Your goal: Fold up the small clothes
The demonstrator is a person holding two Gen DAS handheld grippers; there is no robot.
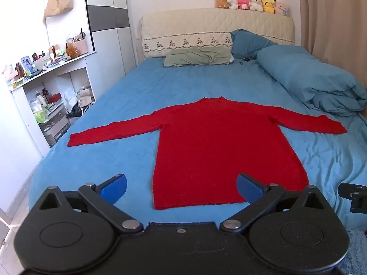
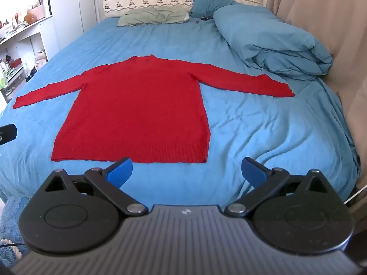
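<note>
Left wrist view: red sweater [image 1: 220, 151] flat on bed [image 1: 137, 87], hem at 6 o'clock; left tool [image 1: 182, 186] and right tool [image 2: 187, 169] both wide, empty.

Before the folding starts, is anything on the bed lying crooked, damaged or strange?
Nothing stands out. The red knitted sweater lies flat on the blue bed sheet with both sleeves spread outward. The bunched blue duvet sits apart from it, near the curtain.
</note>
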